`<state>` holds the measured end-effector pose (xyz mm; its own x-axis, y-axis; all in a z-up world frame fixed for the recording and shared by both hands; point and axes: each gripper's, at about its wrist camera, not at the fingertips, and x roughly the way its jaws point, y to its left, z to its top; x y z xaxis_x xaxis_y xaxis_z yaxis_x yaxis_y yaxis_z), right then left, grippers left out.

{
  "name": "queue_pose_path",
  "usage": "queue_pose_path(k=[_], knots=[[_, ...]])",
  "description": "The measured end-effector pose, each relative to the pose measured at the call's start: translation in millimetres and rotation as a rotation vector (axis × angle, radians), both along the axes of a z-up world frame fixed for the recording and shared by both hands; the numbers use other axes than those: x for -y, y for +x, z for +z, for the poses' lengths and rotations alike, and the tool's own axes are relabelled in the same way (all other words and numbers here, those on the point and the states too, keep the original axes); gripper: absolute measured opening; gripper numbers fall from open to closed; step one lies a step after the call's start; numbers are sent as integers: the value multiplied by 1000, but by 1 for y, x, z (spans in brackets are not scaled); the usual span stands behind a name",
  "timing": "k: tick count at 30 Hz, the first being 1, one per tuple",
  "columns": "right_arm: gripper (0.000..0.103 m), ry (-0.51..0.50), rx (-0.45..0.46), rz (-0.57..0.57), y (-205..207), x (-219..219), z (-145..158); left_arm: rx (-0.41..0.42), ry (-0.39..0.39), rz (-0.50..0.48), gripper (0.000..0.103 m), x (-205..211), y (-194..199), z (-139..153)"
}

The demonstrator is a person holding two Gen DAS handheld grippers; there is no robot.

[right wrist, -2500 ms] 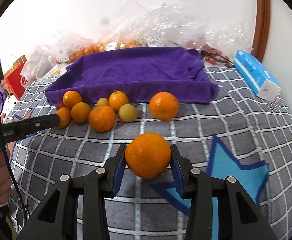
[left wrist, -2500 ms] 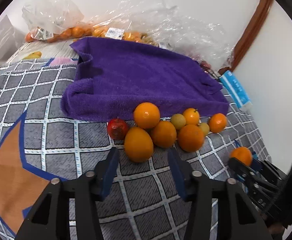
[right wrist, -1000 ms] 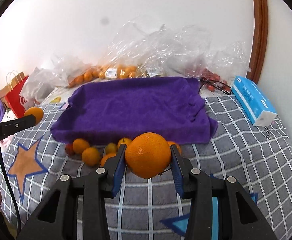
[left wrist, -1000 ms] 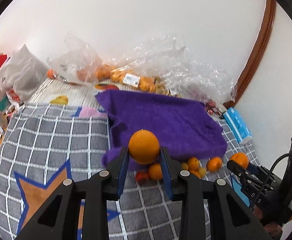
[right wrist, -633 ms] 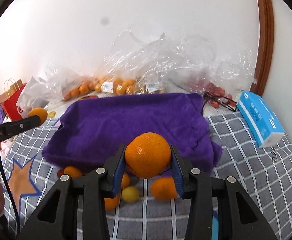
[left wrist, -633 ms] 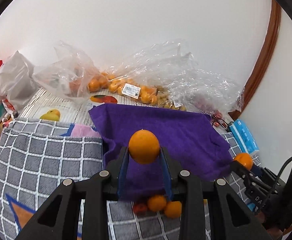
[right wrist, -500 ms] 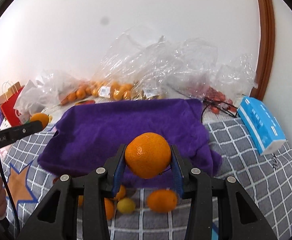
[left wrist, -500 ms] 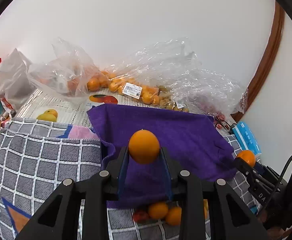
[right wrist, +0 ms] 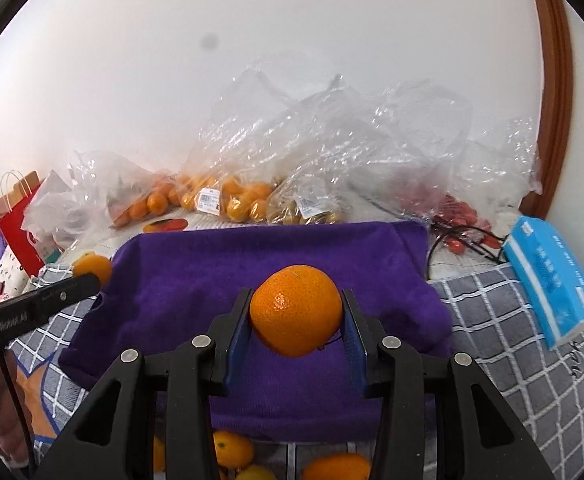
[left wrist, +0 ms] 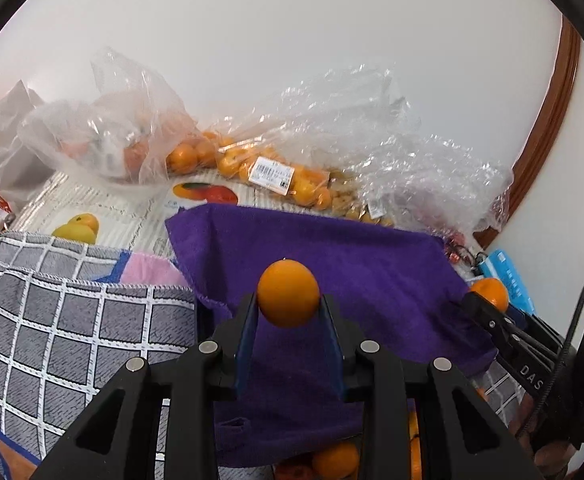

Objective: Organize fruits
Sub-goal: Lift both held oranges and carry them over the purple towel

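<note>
My left gripper [left wrist: 288, 316] is shut on a smooth orange [left wrist: 288, 293] and holds it in the air above the near left part of the purple towel [left wrist: 371, 276]. My right gripper [right wrist: 295, 328] is shut on a larger dimpled orange [right wrist: 295, 309] above the near middle of the same towel [right wrist: 220, 276]. Loose oranges [right wrist: 232, 453] lie on the checked cloth just in front of the towel's near edge, also low in the left wrist view [left wrist: 333, 460]. Each gripper shows at the edge of the other's view.
Clear plastic bags of oranges [left wrist: 276, 176] and other fruit [right wrist: 323, 152] are piled against the wall behind the towel. A blue tissue pack [right wrist: 551, 280] lies to the right. A red paper bag [right wrist: 20, 216] stands at the left. The grey checked cloth [left wrist: 64, 320] covers the surface.
Both grippers, each still holding its orange, have risen and moved forward over the towel. The loose oranges have slid to the bottom of both views.
</note>
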<state>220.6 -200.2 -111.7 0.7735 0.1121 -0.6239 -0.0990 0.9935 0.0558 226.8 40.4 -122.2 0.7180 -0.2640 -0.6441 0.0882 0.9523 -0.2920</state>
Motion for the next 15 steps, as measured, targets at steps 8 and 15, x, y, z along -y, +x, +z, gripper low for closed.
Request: queue_pose_path(k=[8, 15], knots=[[42, 13, -16, -13, 5, 12, -12, -42, 1, -5, 30, 3, 7, -17], [42, 30, -43, -37, 10, 22, -24, -42, -10, -8, 30, 4, 8, -22]])
